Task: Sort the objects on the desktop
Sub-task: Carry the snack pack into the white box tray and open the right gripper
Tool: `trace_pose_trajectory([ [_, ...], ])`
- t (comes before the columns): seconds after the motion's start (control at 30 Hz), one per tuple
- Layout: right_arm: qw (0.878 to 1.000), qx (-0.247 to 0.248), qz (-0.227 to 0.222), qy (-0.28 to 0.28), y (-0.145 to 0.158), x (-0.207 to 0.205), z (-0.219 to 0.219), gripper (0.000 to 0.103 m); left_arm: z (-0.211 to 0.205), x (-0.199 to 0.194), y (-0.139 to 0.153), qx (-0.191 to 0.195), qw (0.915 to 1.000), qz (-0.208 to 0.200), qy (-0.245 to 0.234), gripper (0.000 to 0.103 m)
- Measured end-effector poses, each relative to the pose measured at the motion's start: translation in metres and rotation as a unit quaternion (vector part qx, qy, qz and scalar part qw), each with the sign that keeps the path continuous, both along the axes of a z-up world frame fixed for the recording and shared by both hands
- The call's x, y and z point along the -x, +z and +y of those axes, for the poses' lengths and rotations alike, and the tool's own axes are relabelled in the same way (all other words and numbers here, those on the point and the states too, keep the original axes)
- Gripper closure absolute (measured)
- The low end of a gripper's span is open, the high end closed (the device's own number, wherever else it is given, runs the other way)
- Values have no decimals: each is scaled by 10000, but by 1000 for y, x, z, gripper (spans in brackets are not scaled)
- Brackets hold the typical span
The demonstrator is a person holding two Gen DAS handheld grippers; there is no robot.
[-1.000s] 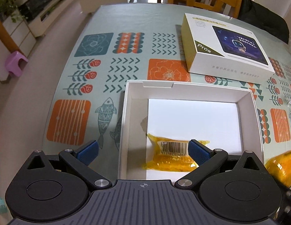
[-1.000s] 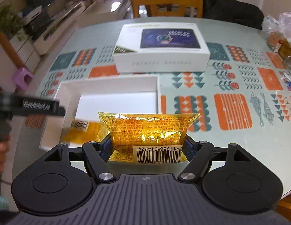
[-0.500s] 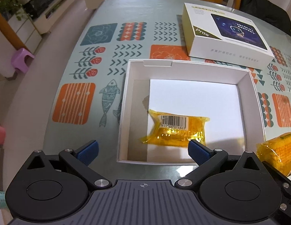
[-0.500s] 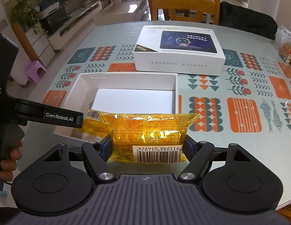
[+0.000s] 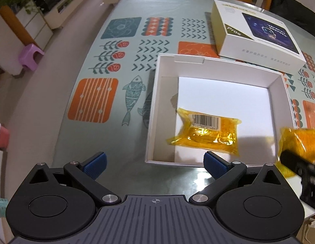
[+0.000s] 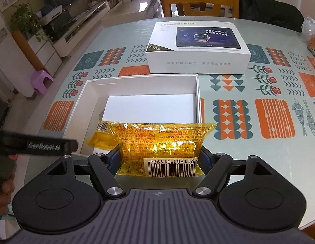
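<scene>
Right now my right gripper clamps a yellow packet near the open white box's front edge; my left gripper gapes empty

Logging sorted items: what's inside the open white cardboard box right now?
The open white cardboard box holds one yellow plastic snack packet, barcode up, on a white sheet. Under the sheet is hidden. The right gripper holds a second yellow packet at the near edge.
</scene>
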State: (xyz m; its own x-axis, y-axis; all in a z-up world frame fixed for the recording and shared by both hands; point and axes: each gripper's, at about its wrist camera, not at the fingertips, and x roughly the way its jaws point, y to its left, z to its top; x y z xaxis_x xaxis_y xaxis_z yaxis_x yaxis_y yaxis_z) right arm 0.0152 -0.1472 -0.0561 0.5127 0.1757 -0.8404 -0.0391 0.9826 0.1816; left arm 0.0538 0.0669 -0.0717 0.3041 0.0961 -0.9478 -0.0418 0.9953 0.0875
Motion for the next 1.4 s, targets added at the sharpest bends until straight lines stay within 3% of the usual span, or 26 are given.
trace_pose_trajectory([
  [0.3, 9998, -47, 187, -84, -24, -40, 16, 10, 21, -2, 2, -17, 9998, 1, 198, 0],
  [0.8, 9972, 493, 561, -81, -69, -62, 26, 3, 24, -14, -9, 38, 9998, 149, 124, 0],
  [1.03, 9979, 379, 520, -108, -61, -60, 22, 0, 18, -18, -11, 4, 9998, 186, 17, 0],
  [1.4, 9991, 416, -110, 18, -16, -41, 14, 0, 6, -22, -9, 36, 9999, 154, -58, 0],
])
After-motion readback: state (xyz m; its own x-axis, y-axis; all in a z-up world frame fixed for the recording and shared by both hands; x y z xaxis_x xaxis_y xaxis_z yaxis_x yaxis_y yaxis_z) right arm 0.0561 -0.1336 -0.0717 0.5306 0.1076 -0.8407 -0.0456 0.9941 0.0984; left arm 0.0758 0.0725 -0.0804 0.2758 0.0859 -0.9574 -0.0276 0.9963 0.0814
